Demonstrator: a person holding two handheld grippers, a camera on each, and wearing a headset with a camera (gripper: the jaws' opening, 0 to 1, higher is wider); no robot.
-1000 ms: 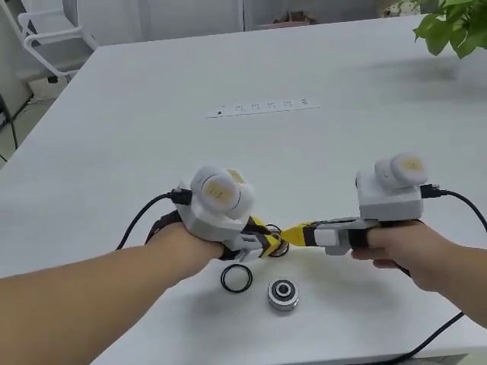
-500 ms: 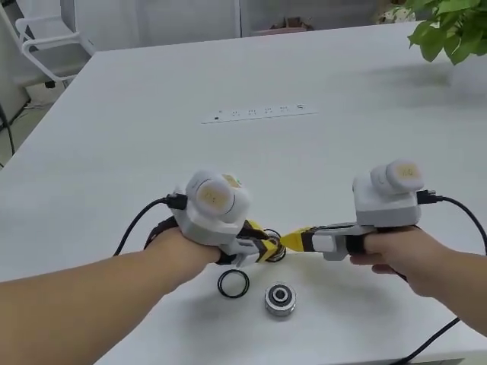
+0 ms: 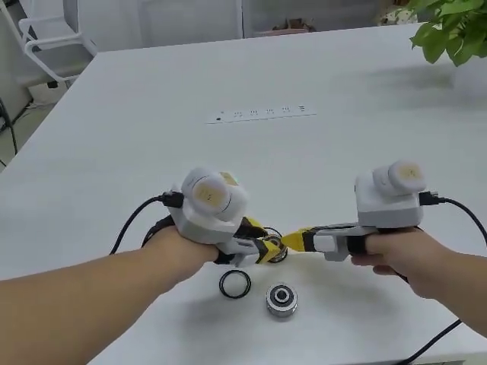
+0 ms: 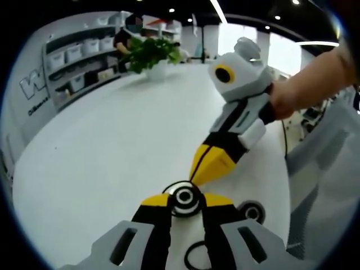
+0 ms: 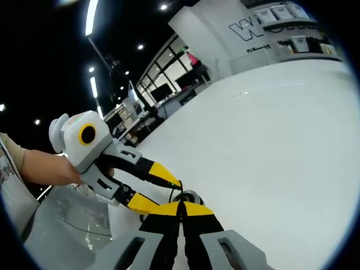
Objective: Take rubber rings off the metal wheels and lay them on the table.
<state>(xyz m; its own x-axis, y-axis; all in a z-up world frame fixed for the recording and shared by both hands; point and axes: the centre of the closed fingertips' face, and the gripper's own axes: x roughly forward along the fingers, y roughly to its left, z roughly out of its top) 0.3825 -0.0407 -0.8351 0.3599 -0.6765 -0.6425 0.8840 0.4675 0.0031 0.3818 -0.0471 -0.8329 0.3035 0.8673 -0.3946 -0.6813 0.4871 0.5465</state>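
Note:
A metal wheel [image 4: 184,197] with a black rubber ring around its rim is clamped between the yellow-tipped jaws of my left gripper [image 4: 185,201], just above the white table [image 3: 152,137]. My right gripper [image 4: 198,170] comes in from the right, jaws shut, and pinches the ring at the wheel's rim. In the head view the left gripper [image 3: 266,249] and right gripper [image 3: 286,243] meet tip to tip at the wheel [image 3: 276,252]. In the right gripper view, its jaws [image 5: 180,207] are pressed together at the wheel [image 5: 190,196].
A loose black rubber ring [image 3: 234,284] lies on the table below the grippers, with a bare metal wheel [image 3: 281,298] next to it. A flush socket strip [image 3: 261,112] sits mid-table. A plant [image 3: 449,30] stands at the far right corner. Cables trail from both grippers.
Both grippers stay joined at the held wheel. The view has shifted slightly; the loose ring and bare wheel lie where they were.

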